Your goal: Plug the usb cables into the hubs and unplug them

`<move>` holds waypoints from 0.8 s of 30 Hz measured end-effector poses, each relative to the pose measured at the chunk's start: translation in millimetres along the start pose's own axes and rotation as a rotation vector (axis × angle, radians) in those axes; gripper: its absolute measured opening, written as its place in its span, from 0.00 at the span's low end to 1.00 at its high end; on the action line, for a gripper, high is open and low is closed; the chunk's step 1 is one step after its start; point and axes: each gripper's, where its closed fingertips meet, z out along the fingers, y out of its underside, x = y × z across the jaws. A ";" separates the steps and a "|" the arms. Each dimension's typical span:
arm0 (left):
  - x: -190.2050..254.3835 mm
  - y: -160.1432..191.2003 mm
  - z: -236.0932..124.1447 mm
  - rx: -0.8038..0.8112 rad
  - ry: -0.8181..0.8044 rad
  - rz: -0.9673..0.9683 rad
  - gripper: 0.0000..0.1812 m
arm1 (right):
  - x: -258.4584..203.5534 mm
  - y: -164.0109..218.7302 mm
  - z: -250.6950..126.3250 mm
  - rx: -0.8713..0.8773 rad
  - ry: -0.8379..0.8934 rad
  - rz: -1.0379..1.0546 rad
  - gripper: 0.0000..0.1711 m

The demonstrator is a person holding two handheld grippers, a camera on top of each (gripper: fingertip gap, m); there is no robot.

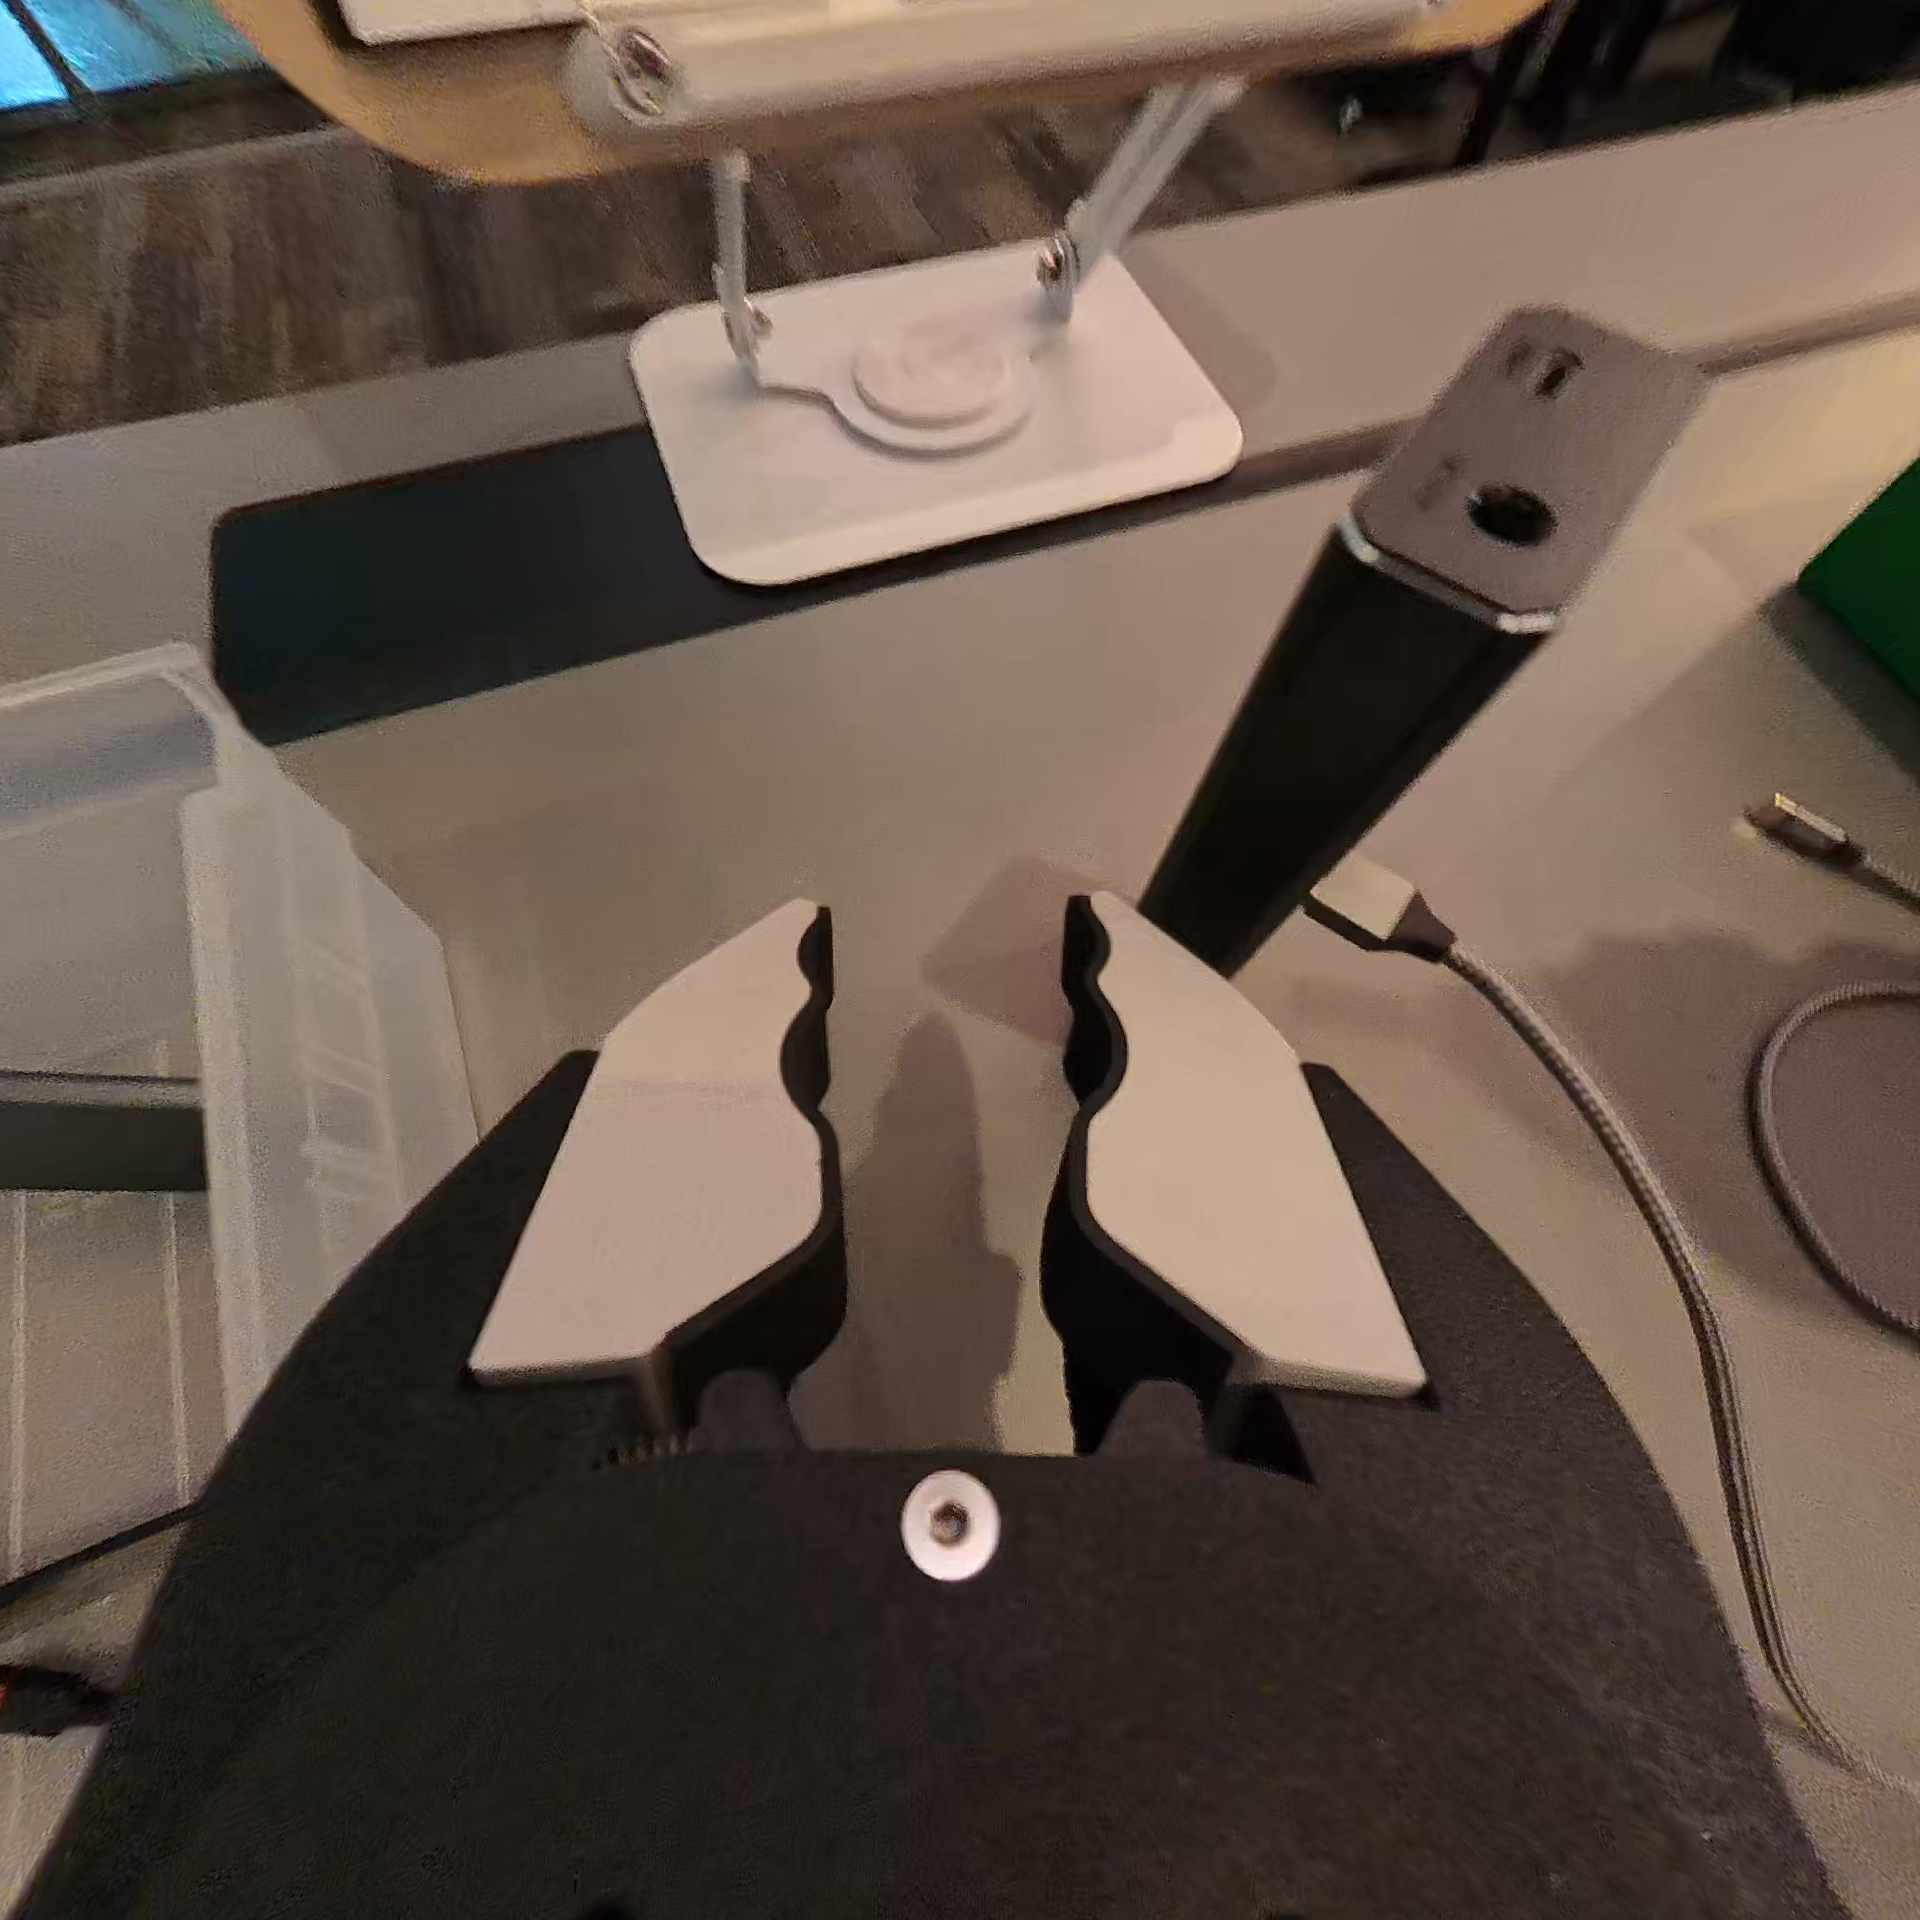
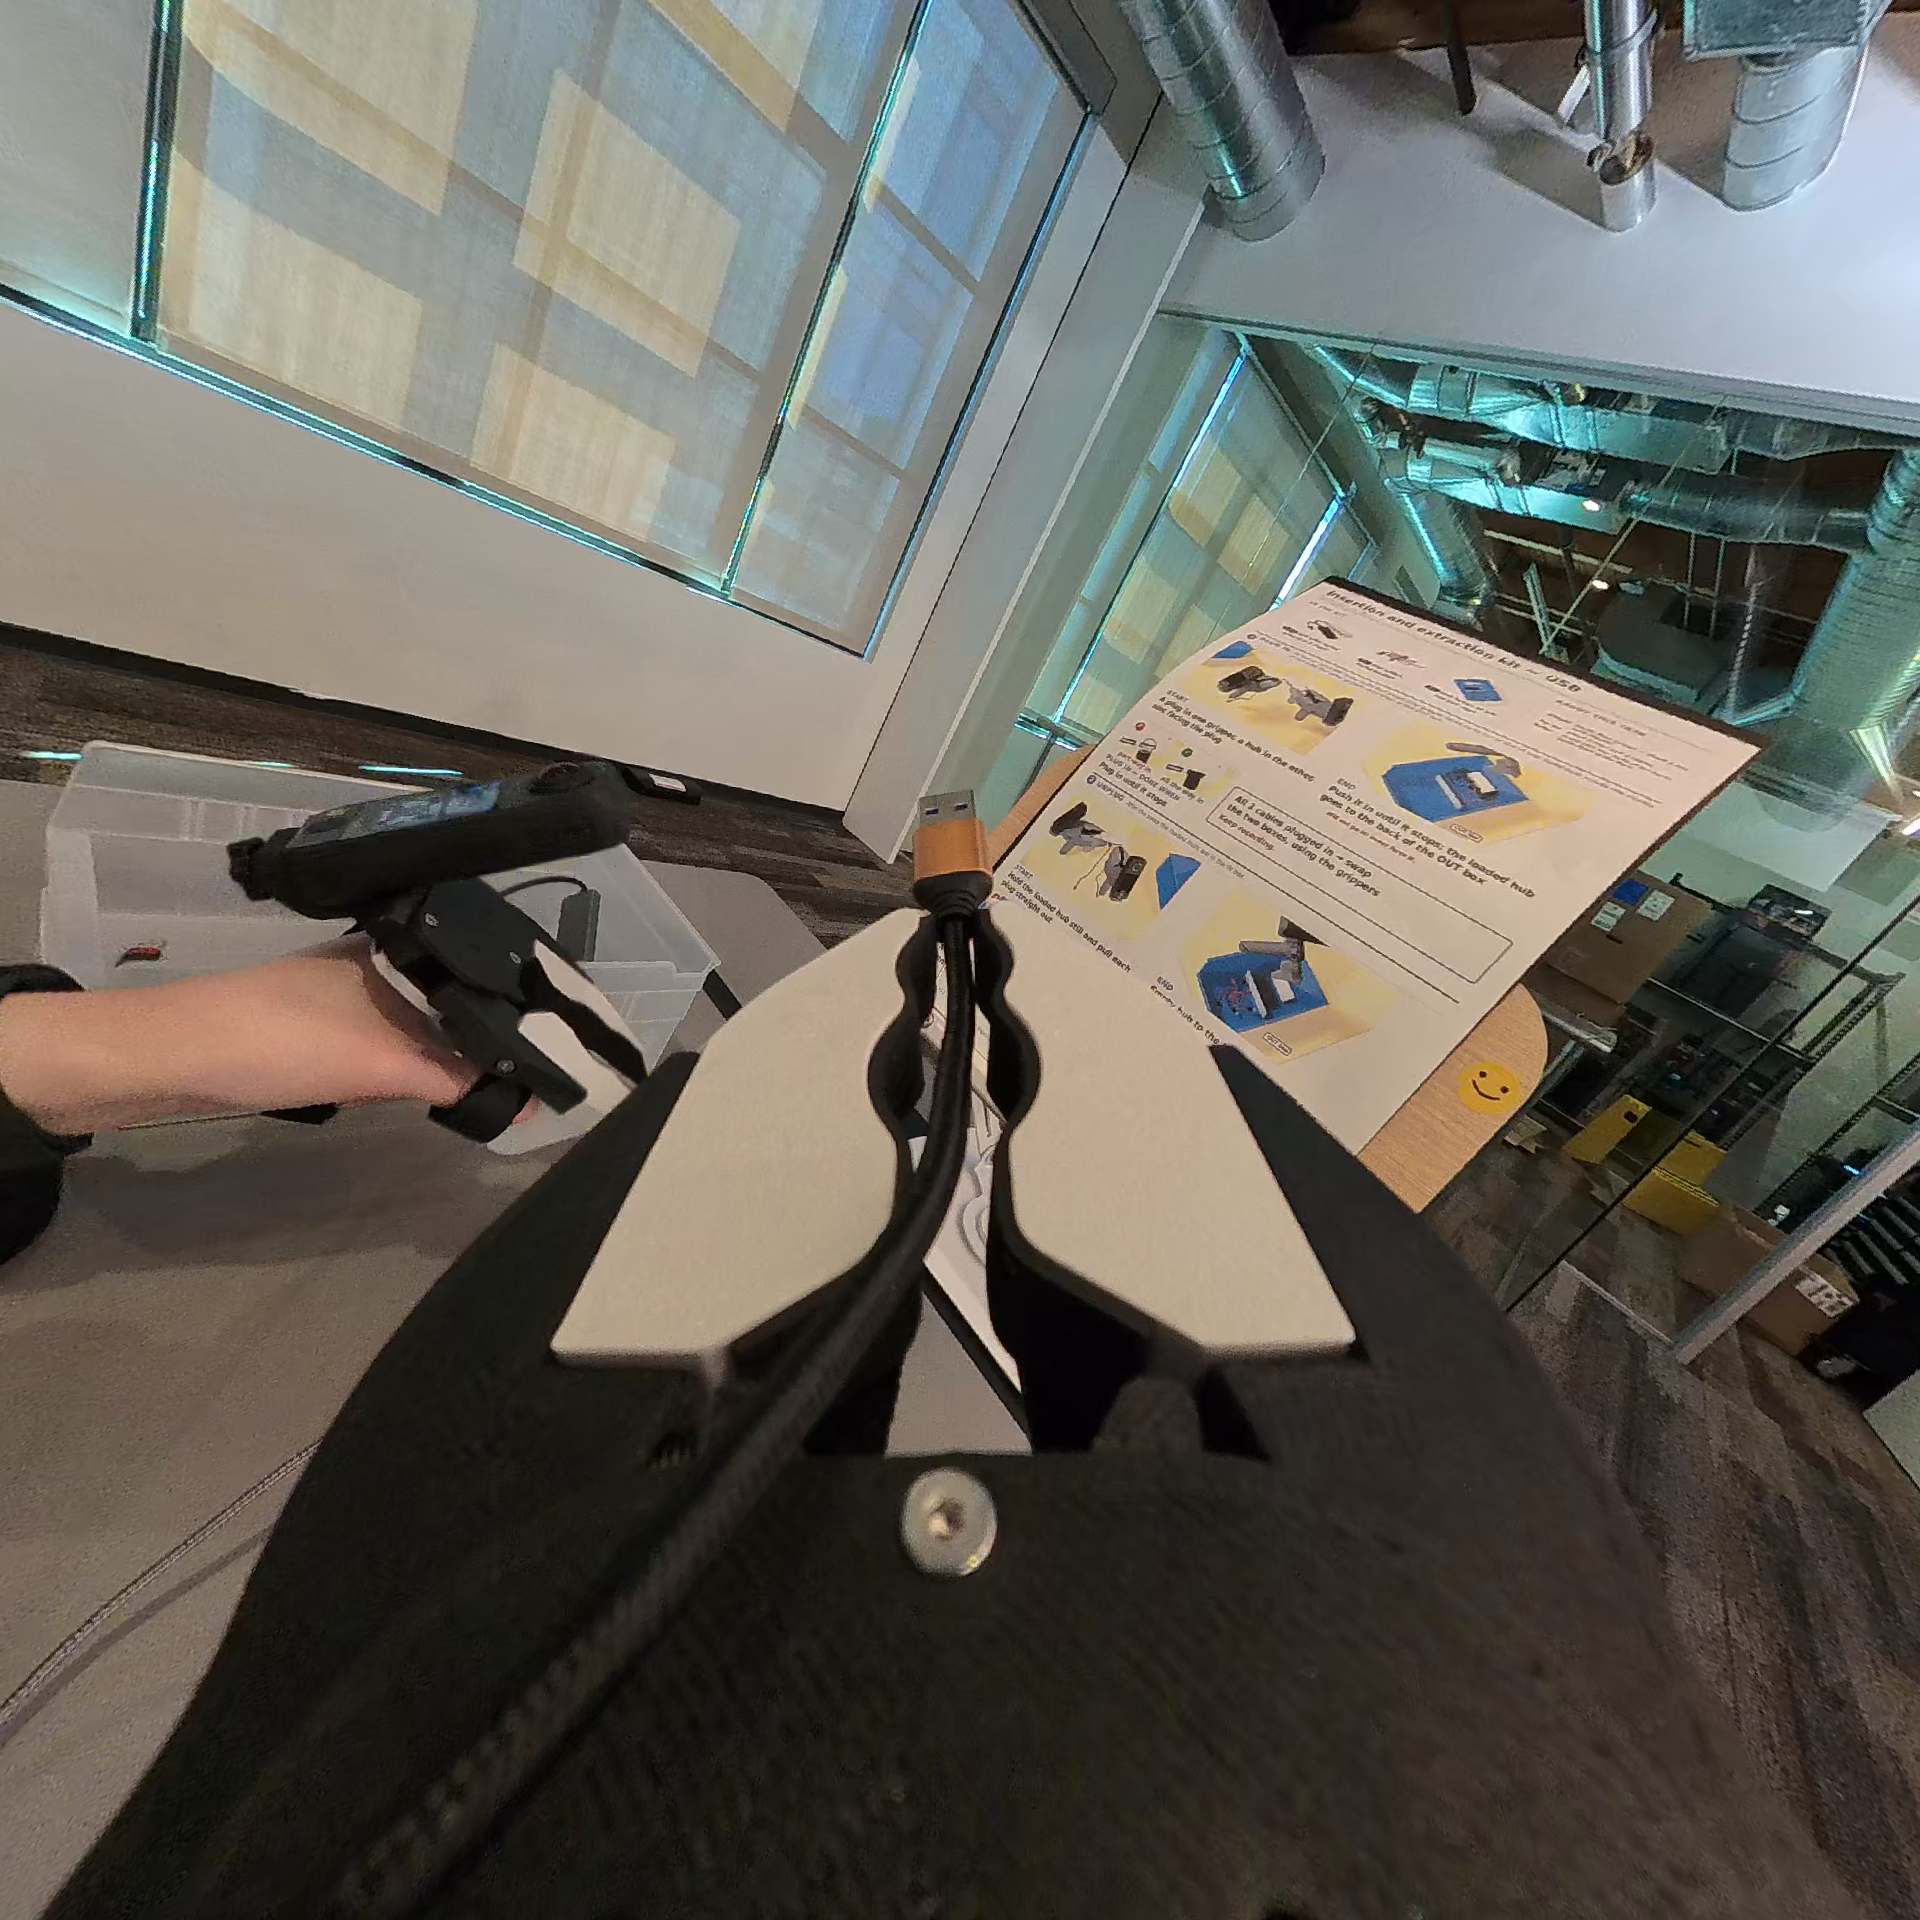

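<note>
Right wrist view: right gripper (image 2: 948,940) clamps braided usb cable (image 2: 940,1081) just behind rigid orange plug (image 2: 945,847), sensibly off the limp cord; left gripper (image 1: 948,961) gapes empty beside upright, tippy-looking hub (image 1: 1382,665) mid-desk.

Desk layout, left wrist view.
Hub (image 1: 1392,665) stands right of stand base (image 1: 935,426); bin (image 1: 260,935) at left; cable (image 1: 1621,1143) lies right of hub.
</note>
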 end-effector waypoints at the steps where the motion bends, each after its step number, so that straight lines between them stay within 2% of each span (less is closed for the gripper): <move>1: 4.4 2.3 0.4 -0.023 0.012 0.023 0.24 | 0.4 0.0 -0.4 0.001 0.001 0.003 0.04; 8: 26.6 36.3 12.0 -0.238 0.066 0.182 0.22 | -0.2 1.6 -0.7 -0.005 -0.011 -0.001 0.04; 10: 37.9 39.8 15.3 -0.243 0.140 0.192 0.26 | -1.2 2.2 0.0 -0.009 -0.016 -0.004 0.04; 15: 51.0 25.9 27.5 -0.085 0.239 0.221 0.31 | -2.7 2.8 0.3 -0.007 -0.028 -0.007 0.04; 20: 65.5 11.2 38.3 0.114 0.378 0.151 0.30 | -2.2 3.8 1.0 -0.005 -0.029 -0.004 0.04; 24: 66.9 14.8 47.2 0.144 0.397 0.190 0.30 | -3.2 5.5 2.9 -0.003 -0.037 0.006 0.04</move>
